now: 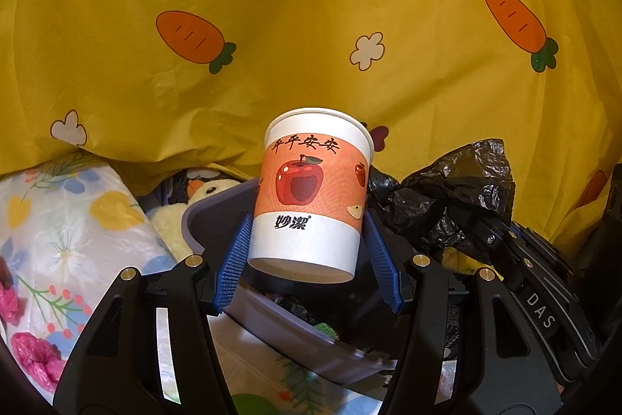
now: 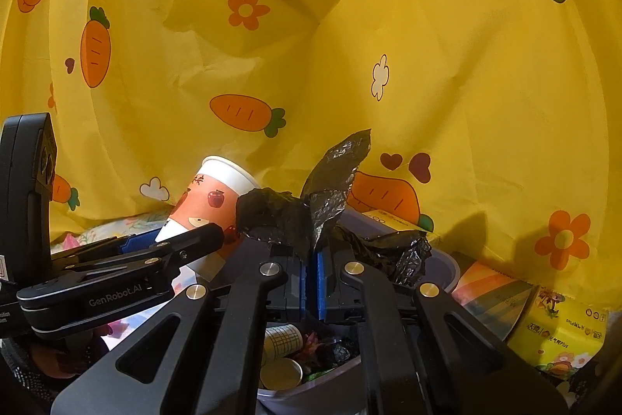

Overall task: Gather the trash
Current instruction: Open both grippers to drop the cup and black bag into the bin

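The left gripper [image 1: 309,251] clamps a white-and-orange apple-print paper cup [image 1: 311,193]; the right gripper [image 2: 313,282] pinches crumpled black plastic bag film [image 2: 311,209] at the cup's three o'clock. Squeezed low, the cup may tip beside the grey plastic bin [image 1: 311,349].

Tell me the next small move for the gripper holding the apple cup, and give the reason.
Probably open the left gripper and let the paper cup drop. The cup is clamped between its blue pads, upright, directly above the grey bin, which already holds other cups. The right gripper pinches the black bag beside it, clear of the fall.
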